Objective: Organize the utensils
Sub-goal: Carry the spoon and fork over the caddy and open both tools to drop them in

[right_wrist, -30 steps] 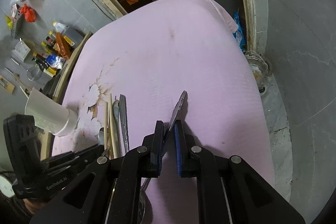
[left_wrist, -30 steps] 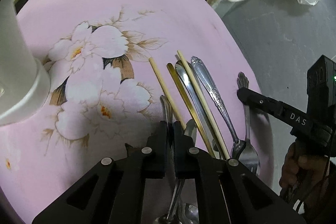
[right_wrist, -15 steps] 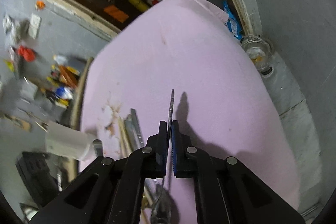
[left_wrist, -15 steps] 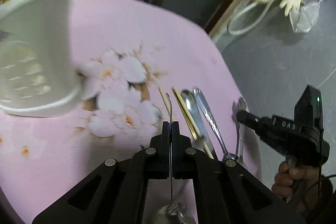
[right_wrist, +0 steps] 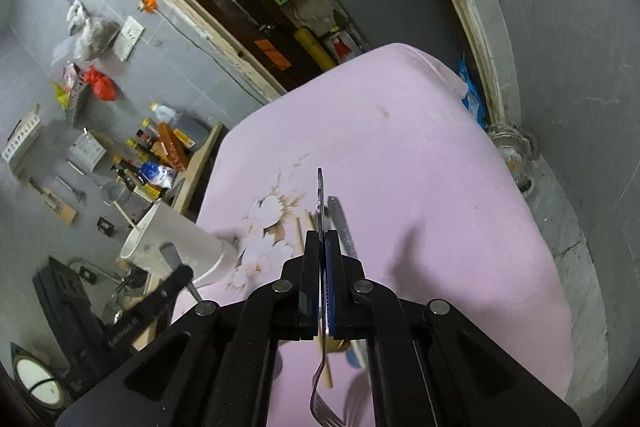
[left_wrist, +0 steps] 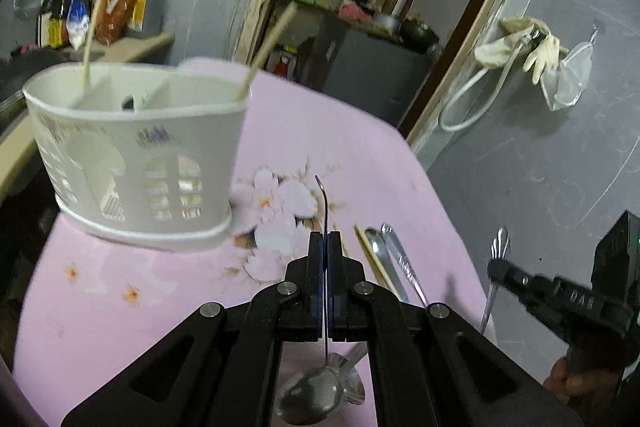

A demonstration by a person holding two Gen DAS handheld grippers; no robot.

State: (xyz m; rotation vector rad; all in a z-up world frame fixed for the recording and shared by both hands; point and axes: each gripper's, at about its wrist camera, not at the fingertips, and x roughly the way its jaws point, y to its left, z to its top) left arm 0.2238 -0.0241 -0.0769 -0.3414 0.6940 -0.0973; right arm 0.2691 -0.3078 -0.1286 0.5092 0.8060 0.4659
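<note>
My left gripper is shut on a metal spoon. Its handle sticks up ahead of the pads and its bowl hangs below them, above the pink flowered cloth. The white slotted utensil holder stands ahead to the left with two chopsticks in it. My right gripper is shut on a fork, tines hanging down, lifted off the cloth. In the left wrist view the right gripper shows at the right edge with the fork.
More utensils and a chopstick lie side by side on the cloth to the right of my left gripper. A shelf of bottles stands behind the holder. A grey wall runs along the table's right side.
Both grippers closed fully on their utensils and rose from the cloth, spoon in the left, fork in the right. Both views tilted up, bringing the holder into sight.
</note>
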